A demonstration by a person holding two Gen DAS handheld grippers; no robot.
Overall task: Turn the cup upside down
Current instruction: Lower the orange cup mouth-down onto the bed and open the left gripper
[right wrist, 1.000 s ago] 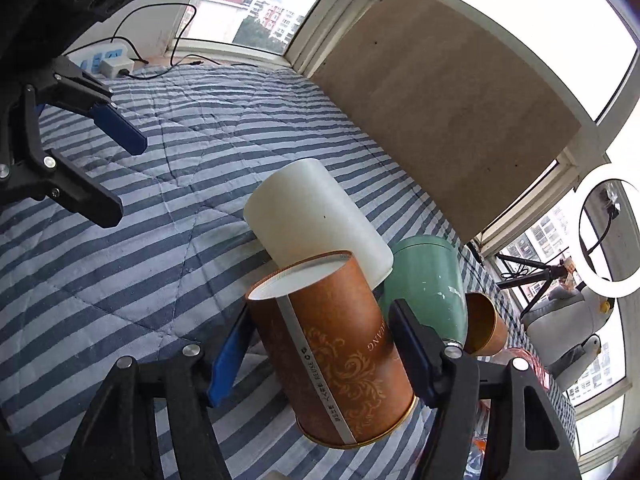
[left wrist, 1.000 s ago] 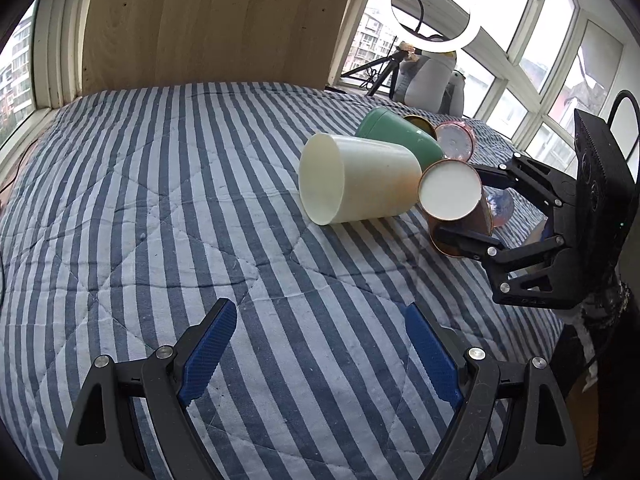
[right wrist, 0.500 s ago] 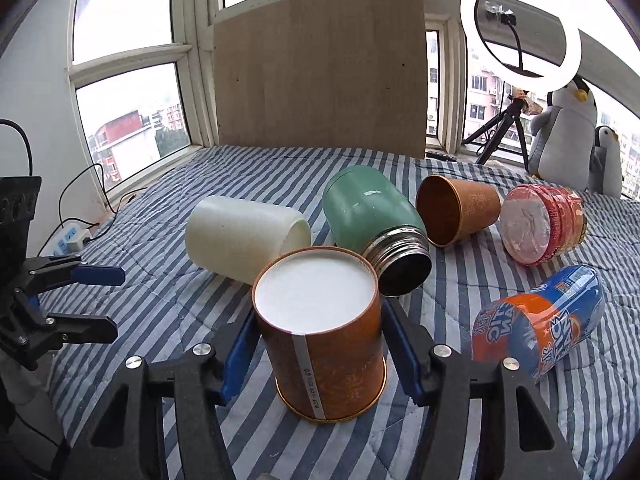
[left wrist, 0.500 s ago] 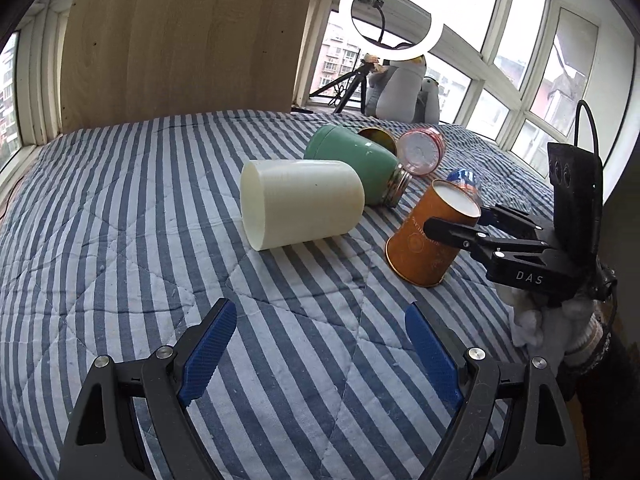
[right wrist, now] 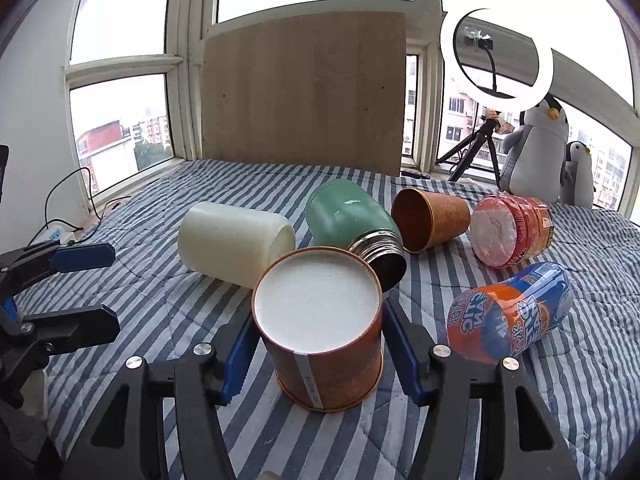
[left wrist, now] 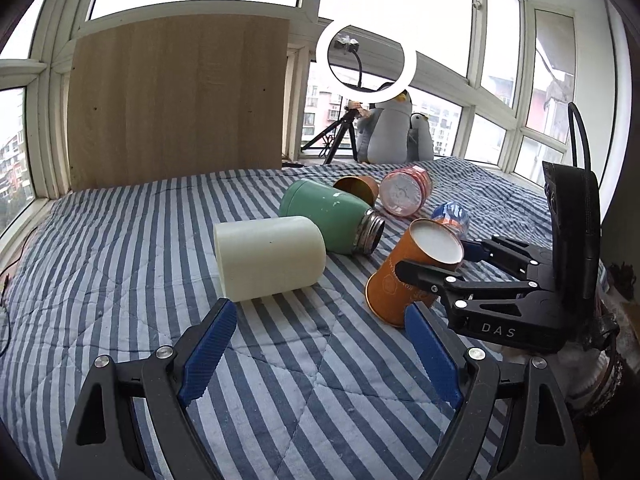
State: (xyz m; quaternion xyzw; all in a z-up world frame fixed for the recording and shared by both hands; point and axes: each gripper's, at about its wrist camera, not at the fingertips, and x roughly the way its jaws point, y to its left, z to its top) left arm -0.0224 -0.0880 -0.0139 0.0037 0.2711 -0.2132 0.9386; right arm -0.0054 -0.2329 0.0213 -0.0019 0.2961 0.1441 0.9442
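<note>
The bed [right wrist: 168, 292] carries several cups and cans lying on their sides. Near its front edge the cup [right wrist: 320, 332] stands mouth-down but tilted, its white base up, its long axis leaning toward the right gripper [right wrist: 316, 344], whose blue pads appear clamped on its two flanks. The left gripper [left wrist: 320, 344] hangs well apart to the side, spread wide, grasping nothing. Judged from this, the right gripper needs only to level the cup onto its rim and release

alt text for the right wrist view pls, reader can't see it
The right hand-held gripper grips an orange paper cup, white base up, wide mouth down on a blue striped quilt. Behind it lie a cream cup, green flask, another orange cup and two packaged containers; the left hand-held gripper is open at left.
</note>
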